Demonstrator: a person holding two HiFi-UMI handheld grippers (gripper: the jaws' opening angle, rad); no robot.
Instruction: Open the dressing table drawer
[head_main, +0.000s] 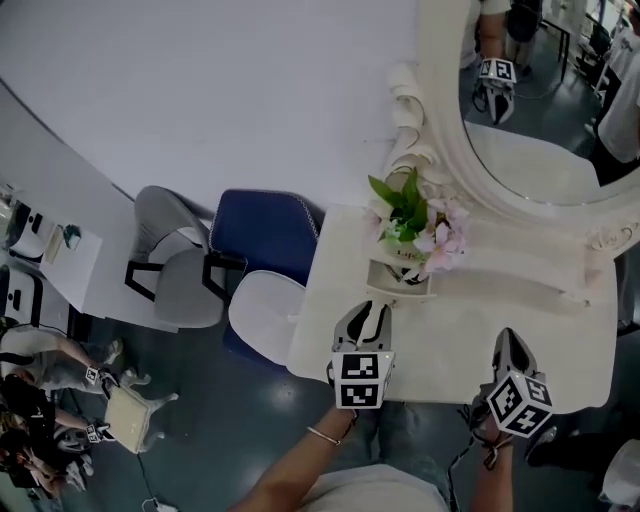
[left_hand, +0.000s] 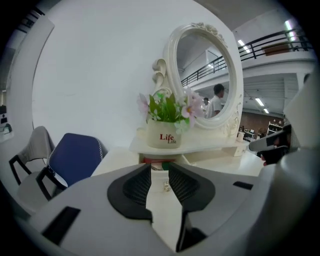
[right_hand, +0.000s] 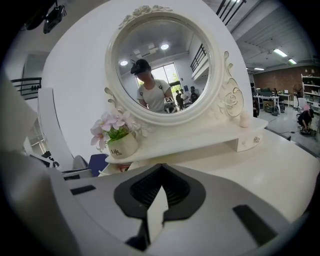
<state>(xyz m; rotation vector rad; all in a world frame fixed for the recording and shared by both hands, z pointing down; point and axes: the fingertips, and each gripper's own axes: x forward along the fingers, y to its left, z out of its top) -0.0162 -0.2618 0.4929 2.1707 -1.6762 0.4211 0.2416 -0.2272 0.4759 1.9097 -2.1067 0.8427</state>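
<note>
The white dressing table (head_main: 470, 330) carries a raised shelf under an oval mirror (head_main: 540, 100). Below the shelf's left end, a small drawer (head_main: 400, 293) stands pulled out, with red and green things showing inside it (left_hand: 159, 161). My left gripper (head_main: 372, 308) hovers just in front of the drawer. It is open (left_hand: 160, 169), and the drawer's small metal knob (left_hand: 165, 186) shows between the pads without touching them. My right gripper (head_main: 508, 338) hangs over the table's front right part. Its jaws meet at the tips (right_hand: 160, 172) with nothing in them. A second small drawer (right_hand: 248, 142) sits closed under the shelf's right end.
A white pot of pink flowers (head_main: 405, 235) stands on the shelf directly above the open drawer. A blue chair (head_main: 262, 235), a grey chair (head_main: 175, 260) and a white seat (head_main: 262, 305) stand left of the table. A person (head_main: 40, 370) sits on the floor at far left.
</note>
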